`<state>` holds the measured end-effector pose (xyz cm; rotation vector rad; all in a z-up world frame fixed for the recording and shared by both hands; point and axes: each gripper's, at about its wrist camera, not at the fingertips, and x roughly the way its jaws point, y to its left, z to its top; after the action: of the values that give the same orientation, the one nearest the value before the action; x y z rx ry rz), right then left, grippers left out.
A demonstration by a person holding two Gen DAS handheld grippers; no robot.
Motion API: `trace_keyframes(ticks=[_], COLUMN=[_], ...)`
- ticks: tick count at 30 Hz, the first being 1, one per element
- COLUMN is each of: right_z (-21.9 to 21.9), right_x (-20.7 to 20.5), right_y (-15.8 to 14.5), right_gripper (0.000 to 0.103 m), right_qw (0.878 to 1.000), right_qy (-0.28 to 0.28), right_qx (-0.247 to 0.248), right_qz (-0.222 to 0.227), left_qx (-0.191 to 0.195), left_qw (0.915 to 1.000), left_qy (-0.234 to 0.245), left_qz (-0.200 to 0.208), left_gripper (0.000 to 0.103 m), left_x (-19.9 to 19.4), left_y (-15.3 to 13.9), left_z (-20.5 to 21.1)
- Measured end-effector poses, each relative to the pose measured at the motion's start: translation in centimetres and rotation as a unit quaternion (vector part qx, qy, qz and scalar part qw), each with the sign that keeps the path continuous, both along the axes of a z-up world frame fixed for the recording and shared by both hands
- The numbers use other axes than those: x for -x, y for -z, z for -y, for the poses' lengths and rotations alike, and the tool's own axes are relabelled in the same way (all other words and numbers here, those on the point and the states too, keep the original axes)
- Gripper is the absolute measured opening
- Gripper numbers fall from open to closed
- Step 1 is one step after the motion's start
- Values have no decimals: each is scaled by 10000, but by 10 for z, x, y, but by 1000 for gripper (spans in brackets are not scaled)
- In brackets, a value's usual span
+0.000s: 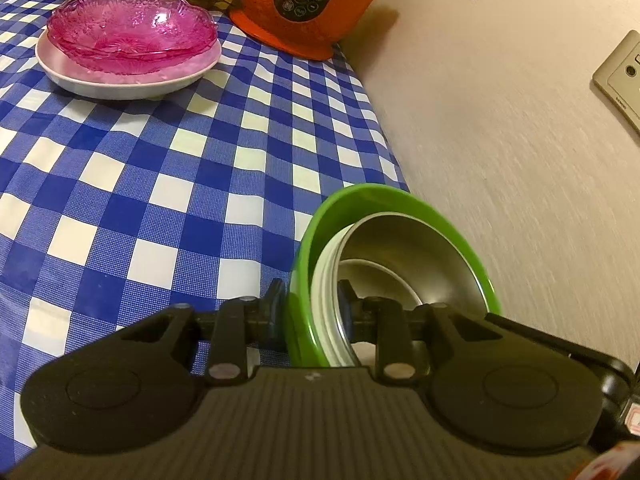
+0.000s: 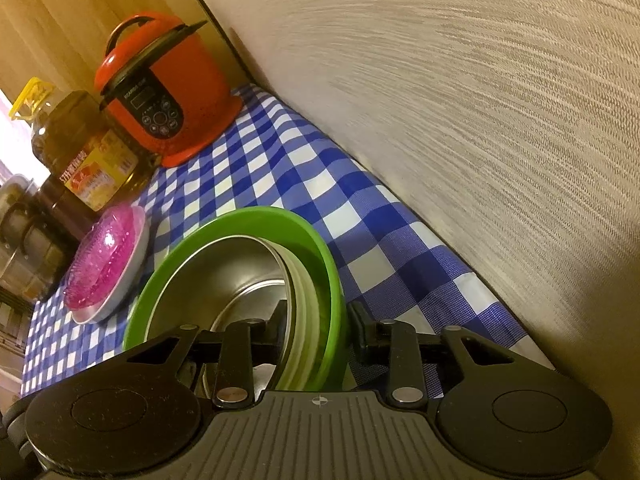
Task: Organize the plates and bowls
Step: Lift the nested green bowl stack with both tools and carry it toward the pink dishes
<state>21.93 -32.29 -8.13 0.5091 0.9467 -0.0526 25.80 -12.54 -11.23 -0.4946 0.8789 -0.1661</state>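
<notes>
Currently both grippers work on one nested stack: a green bowl [image 1: 394, 200] with a pale ribbed insert [image 1: 326, 300] and a steel bowl [image 1: 404, 248] inside it, sitting near the worktop [image 1: 160, 200] edge that runs along the wall [image 1: 500, 140]. The left gripper [image 1: 310, 310] is clamped across the stack's near rim, one finger outside the green wall, the other inside the steel bowl. The right gripper [image 2: 318, 328] straddles the rim on its side, inner finger against the steel, but a visible gap separates the outer finger from the green wall, so I judge it not fully closed on it. The stack looks tilted in both wrist views; whether its base touches the cloth I cannot tell. Risks: the three shells are only nested, so a pinch on the rim may let the steel bowl slide out if tilt increases. Uneven hold between the two sides could twist the stack and knock it against the wall. The checked cloth may drag or wrinkle if the base scrapes it. The likely destination, the pink glass dishes [image 1: 132, 24] on a white plate [image 1: 128, 76] toward the far edge, is fragile; a hard set-down there could chip glass. The red cooker [image 1: 308, 4] and the oil bottle [image 2: 80, 148] stand near that pile, narrowing the approach.
</notes>
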Motion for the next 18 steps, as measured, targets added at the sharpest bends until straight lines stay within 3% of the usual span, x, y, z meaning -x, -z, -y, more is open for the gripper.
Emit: trace_keyframes(ticks=[18], right_z=[-7], right_x=[13], right_y=[-3], right_gripper=[29], right_qw=[9999], right_qy=[107], right_qx=[-86], right_qz=[-105], left_qx=[-169], left_qw=[9997], left_qy=[129], left_qz=[-113], left_gripper=[25], left_x=[13], left_y=[-4], left_z=[-9])
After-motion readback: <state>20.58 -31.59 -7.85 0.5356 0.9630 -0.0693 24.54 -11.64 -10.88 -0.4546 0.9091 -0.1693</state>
